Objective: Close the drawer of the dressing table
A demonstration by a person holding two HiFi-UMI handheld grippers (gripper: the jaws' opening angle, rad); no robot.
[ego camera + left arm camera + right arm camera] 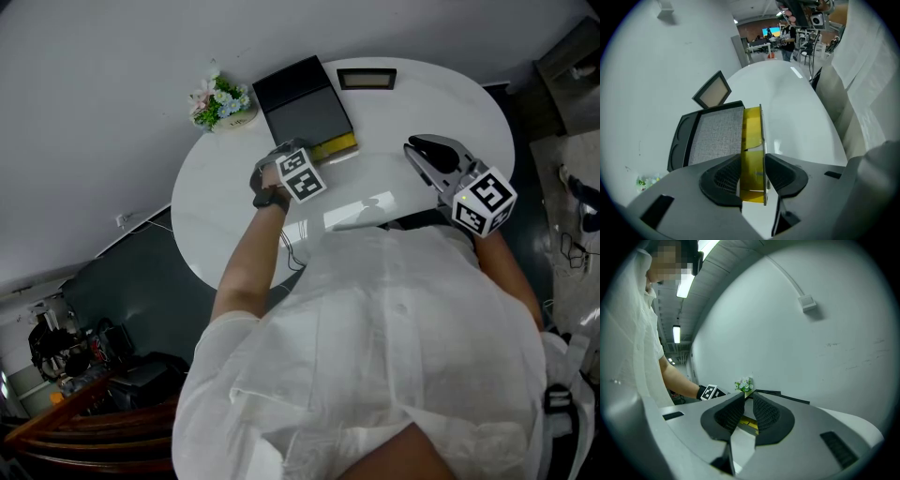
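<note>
A black dressing box [305,103] with a grey top [715,136] stands at the back of the round white table [225,225]. Its yellow drawer [336,147] is pulled out towards the front. My left gripper [284,155] points steeply down over that drawer. In the left gripper view its jaws [753,176] stand a little apart astride the drawer's yellow front [752,136], with the thin clear panel close to the right pad [783,176]. My right gripper [420,150] hovers over the table to the right, its fingertips close together [748,401] with nothing between them.
A small pot of flowers [220,101] sits left of the box against the wall. A small framed panel [366,79] lies behind the box to the right. The person's white shirt hangs over the near table edge. Dark furniture stands beyond the right edge.
</note>
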